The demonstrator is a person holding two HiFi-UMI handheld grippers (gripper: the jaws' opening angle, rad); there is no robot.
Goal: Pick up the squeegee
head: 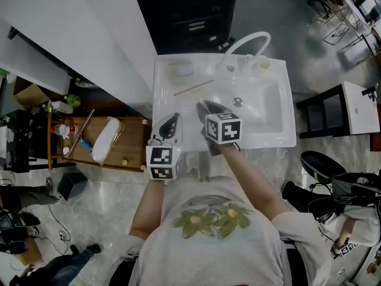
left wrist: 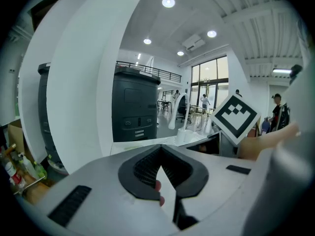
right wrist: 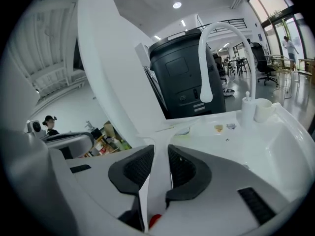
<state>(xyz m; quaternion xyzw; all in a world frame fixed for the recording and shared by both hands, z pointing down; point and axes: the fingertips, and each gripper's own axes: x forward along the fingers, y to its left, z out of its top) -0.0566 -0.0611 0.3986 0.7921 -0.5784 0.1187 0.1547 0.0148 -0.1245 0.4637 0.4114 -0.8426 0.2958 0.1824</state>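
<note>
Fingers of left gripper [left wrist: 161, 150] pressed together, empty. Fingers of right gripper [right wrist: 160, 150] parted, only white counter [head: 168, 103] between. Farther up in head view, thin pale bar, seemingly the squeegee [head: 193, 87], lying aslant, lower left of faucet [head: 247, 40].

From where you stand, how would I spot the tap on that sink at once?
Look at the white sink unit in front of the person. On its far rim stands the tap, a white tube. It alone arches high in a hoop, above the squat white cup beside its foot.
</note>
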